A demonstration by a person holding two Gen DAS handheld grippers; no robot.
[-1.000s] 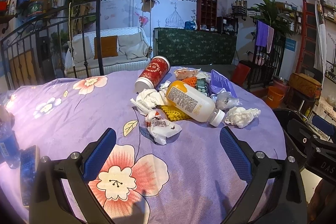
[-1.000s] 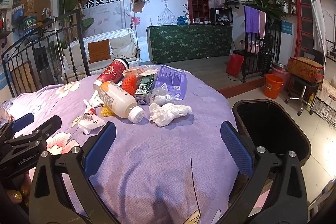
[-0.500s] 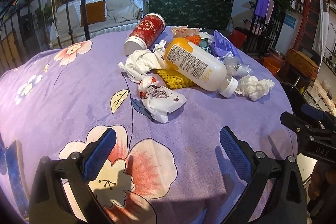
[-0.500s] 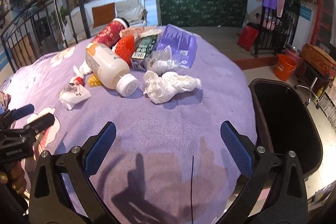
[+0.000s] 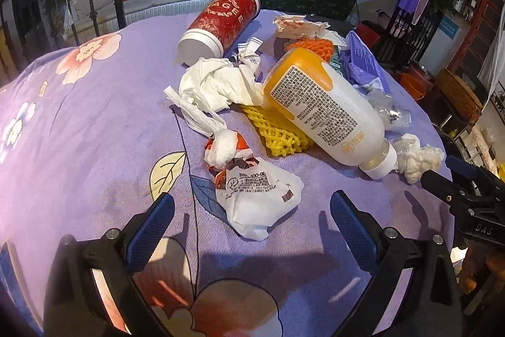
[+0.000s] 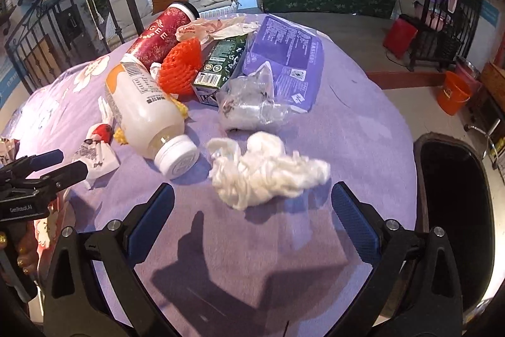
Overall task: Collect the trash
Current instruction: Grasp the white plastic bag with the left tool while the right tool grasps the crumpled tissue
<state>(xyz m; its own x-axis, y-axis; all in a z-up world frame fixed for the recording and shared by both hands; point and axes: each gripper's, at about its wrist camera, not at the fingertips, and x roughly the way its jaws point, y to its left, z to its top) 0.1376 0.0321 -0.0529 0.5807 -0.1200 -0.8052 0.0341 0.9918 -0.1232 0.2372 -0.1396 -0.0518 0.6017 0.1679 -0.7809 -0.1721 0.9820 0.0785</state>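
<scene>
Left tongs (image 5: 251,221) released, blue-padded fingers spread wide above the purple flowered tablecloth (image 5: 94,122), gripping nothing. Directly between the fingertips, a crumpled white printed paper wrapper (image 5: 258,201); just beyond it a knotted white-and-red plastic scrap (image 5: 224,144). Further ahead, a yellow foam fruit net (image 5: 277,128) pinned under a white plastic bottle with orange label end (image 5: 325,106), lying on its side, long axis running from far-left to near-right, white cap toward the right tongs. Left of the bottle, a wad of white tissue (image 5: 217,84); beyond that, a red paper cup (image 5: 227,18) on its side, pale end nearest, long axis pointing away and right.

Right tongs (image 6: 252,210) likewise released, fingers apart and empty. Just ahead between them, a crumpled white tissue clump (image 6: 268,169), stretched left to right. Ahead-left, the bottle's cap facing the tongs. Beyond the tissue, a clear crumpled plastic bag (image 6: 249,103), then a dark green carton (image 6: 221,65), an orange foam net (image 6: 183,68) and a flat purple packet (image 6: 287,49). To the right, off the table edge, a black bin (image 6: 454,210), open.
</scene>
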